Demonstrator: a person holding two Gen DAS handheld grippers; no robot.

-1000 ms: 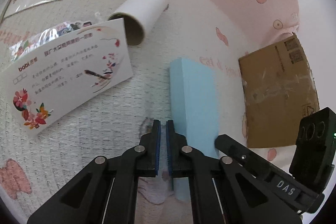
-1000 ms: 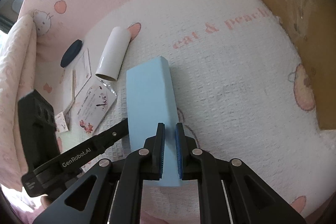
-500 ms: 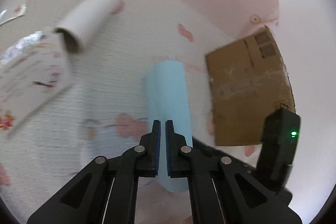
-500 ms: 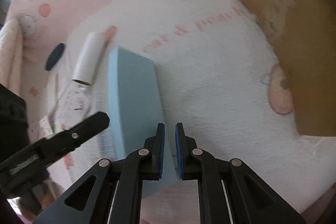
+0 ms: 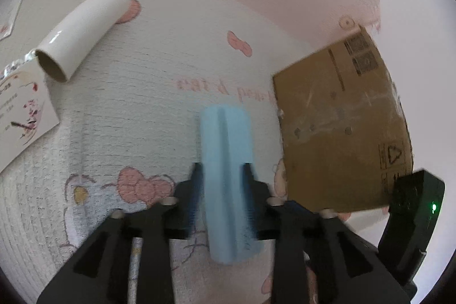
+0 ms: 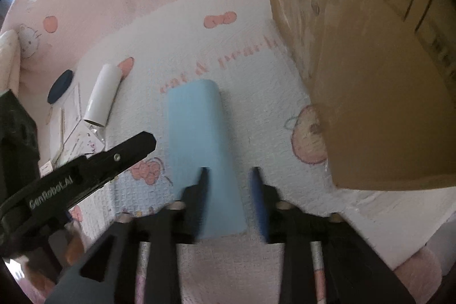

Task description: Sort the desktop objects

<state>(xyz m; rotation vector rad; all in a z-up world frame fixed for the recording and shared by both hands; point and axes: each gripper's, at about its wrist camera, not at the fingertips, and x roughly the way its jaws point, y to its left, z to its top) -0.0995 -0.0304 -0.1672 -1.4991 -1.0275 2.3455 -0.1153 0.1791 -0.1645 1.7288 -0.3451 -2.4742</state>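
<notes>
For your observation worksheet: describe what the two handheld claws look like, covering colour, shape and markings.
Both the left claw and the right claw are matte black, with angular, bolted linkage arms and blue pads inside the fingers. White "GenRobot.AI" lettering runs along the left one; a green light glows on the right one's black housing.

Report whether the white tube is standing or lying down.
Lying down. The white tube rests on its side on the blanket, its open end facing the left wrist camera; the right wrist view shows it lying too.
</notes>
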